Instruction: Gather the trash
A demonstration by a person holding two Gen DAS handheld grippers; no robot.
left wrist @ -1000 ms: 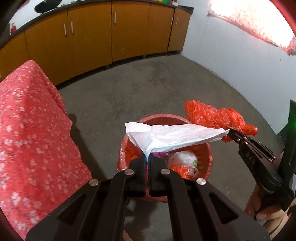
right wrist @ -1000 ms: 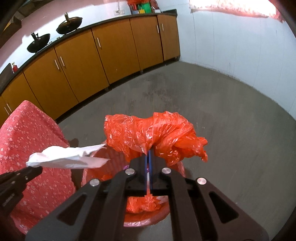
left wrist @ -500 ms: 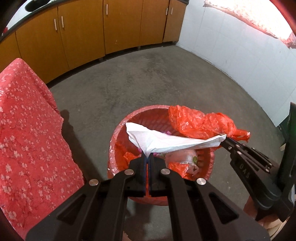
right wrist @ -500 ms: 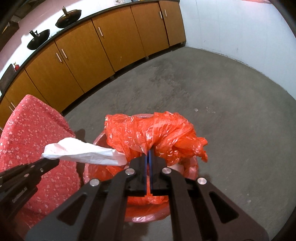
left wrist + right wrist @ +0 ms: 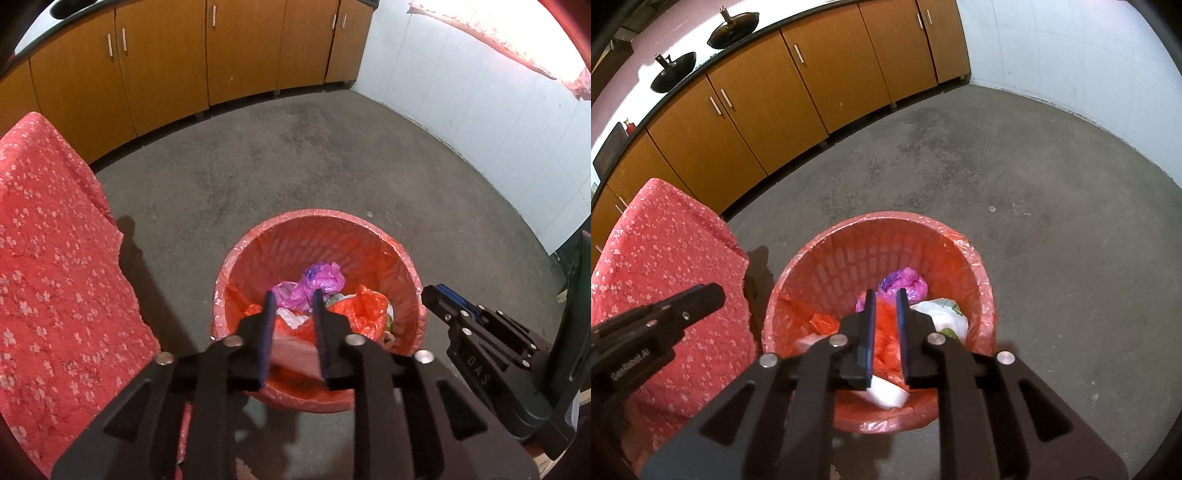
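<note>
red lined bin, crumpled bags

My left claw hides the near rim of the bin, and a falling white scrap blurs there.

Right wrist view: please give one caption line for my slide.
Right gripper, jaws opening, above the red trash basket.

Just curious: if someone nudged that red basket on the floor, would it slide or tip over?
The red basket looks like thin slotted plastic holding only crumpled bags, so it is probably light and would likely slide. Its wide mouth suggests tipping is less likely.
</note>
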